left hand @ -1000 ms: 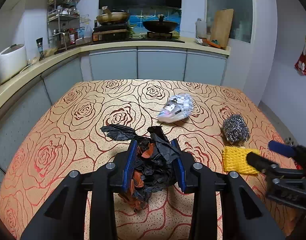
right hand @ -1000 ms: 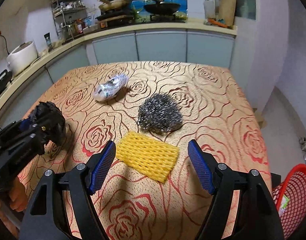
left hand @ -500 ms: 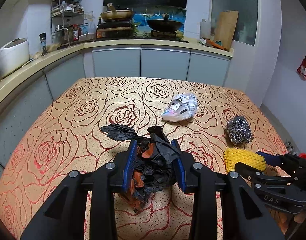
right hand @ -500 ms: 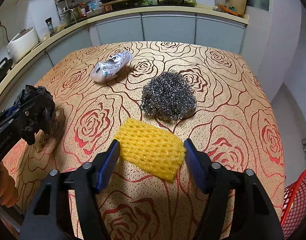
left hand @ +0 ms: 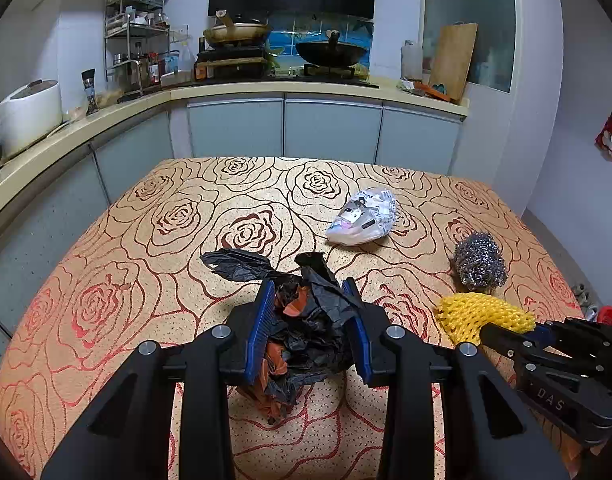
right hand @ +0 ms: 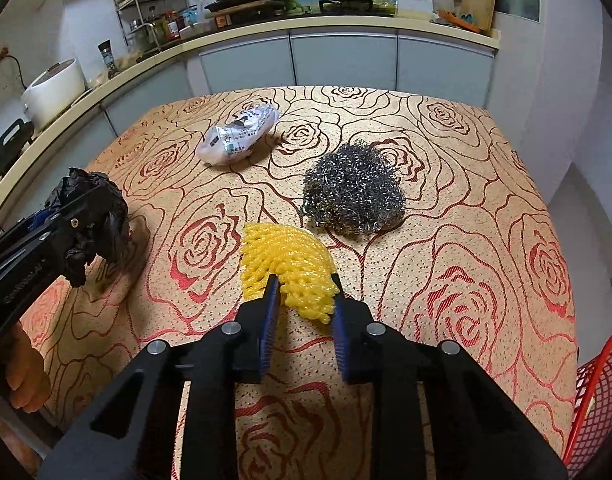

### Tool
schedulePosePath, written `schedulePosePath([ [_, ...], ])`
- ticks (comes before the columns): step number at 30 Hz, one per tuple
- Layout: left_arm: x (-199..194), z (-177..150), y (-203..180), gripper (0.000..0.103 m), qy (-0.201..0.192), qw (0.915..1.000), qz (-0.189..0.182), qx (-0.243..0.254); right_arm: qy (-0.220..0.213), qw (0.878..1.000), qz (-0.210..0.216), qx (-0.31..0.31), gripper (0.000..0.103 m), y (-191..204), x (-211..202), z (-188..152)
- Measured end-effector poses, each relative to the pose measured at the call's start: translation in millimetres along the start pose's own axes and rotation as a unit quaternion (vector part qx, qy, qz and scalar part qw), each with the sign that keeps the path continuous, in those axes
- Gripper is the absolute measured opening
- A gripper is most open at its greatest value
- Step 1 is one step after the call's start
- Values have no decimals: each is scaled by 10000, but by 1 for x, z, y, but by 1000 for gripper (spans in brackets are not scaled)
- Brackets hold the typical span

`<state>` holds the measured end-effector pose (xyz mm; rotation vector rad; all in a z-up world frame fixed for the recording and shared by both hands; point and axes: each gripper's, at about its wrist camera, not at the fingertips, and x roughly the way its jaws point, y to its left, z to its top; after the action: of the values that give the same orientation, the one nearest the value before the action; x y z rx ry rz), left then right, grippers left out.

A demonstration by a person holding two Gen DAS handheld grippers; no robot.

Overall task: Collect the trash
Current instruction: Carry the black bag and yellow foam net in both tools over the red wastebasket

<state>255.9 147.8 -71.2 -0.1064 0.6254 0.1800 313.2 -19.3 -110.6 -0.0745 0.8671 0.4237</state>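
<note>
A crumpled black plastic bag (left hand: 310, 332) is clamped in the left gripper (left hand: 309, 330); yellow foam fruit netting (right hand: 289, 268) is pinched by the right gripper (right hand: 303, 320) above the rose-patterned table (right hand: 466, 240).

Crinkled glossy black plastic bag (left hand: 306, 320)

A tan tablecloth (right hand: 446, 208) is patterned with dark red rose outlines. Blue pads are carried on the black left gripper (left hand: 309, 320) and right gripper (right hand: 302, 309). A crumpled bag (left hand: 310, 320) is coloured black and orange, the foam net (right hand: 289, 264) bright yellow, the steel-wool scourer (right hand: 352, 192) silvery grey, the basket (right hand: 598, 396) red.
</note>
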Motion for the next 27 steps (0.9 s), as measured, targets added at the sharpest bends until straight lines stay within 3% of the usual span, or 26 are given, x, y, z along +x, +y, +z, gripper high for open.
schedulePosePath([
  [27,-69,32,-9,34,-730,9972,43,185,-1223,9924,-121,97,22,3,-109,18],
])
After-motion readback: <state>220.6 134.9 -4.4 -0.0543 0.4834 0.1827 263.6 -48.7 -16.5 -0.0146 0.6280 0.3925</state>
